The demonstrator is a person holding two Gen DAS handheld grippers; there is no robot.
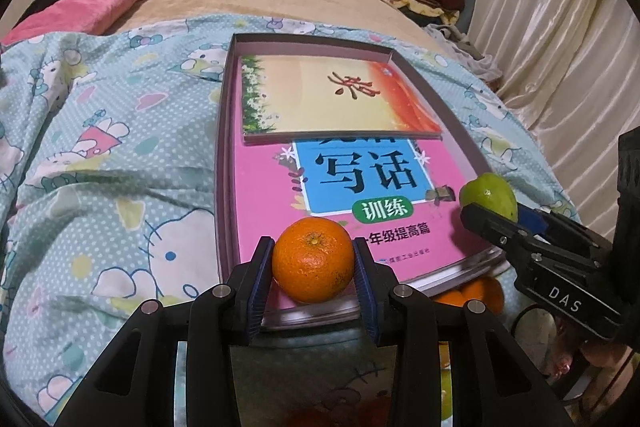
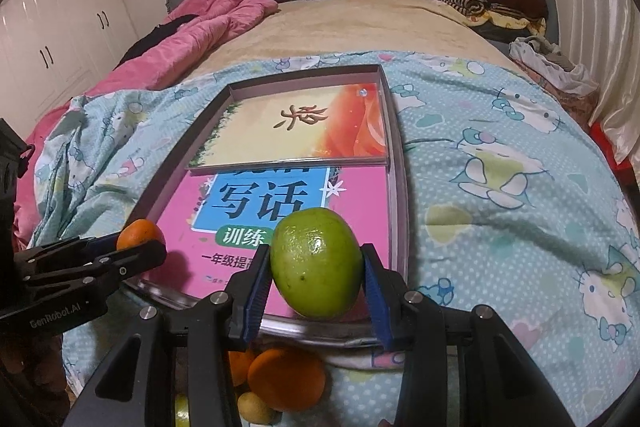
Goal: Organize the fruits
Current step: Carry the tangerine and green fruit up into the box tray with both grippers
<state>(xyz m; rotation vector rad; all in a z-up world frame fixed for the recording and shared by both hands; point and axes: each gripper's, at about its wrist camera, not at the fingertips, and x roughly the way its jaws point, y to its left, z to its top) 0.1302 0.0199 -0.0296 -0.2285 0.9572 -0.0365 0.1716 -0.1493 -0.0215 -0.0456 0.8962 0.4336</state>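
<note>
Left wrist view. The left gripper [image 1: 313,267] pinches a mandarin orange [image 1: 313,259] between its blue pads, one pad on each side. The fruit is round, bright orange, finely dimpled, its greenish stem scar facing up, with a small dark mark low on the right. It is held above the near edge of a shallow cardboard tray [image 1: 440,99] lying on a cartoon-print quilt [image 1: 100,167]. In the tray lies a pink workbook [image 1: 280,195] with a blue title panel, and a smaller booklet [image 1: 332,99] overlaps its far end. At the right, the right gripper [image 1: 490,217] enters from the side, gripping a green fruit [image 1: 489,194], only partly visible behind its finger. A sliver of orange fruit [image 1: 476,293] shows below the tray's near corner.

Right wrist view. The right gripper [image 2: 316,279] clamps the green fruit [image 2: 316,263], here seen whole: oval, glossy, yellow-green, with small brown specks. It hangs over the tray's [image 2: 398,163] near right portion, above the workbook [image 2: 360,203]. The left gripper [image 2: 140,247] shows at the left with the mandarin [image 2: 140,233] mostly hidden behind its finger. Below the tray's near edge this view reveals a cluster of loose fruit [image 2: 286,379]: orange pieces and a small yellowish one. White wardrobe doors [image 2: 60,27] also appear only here.
</note>
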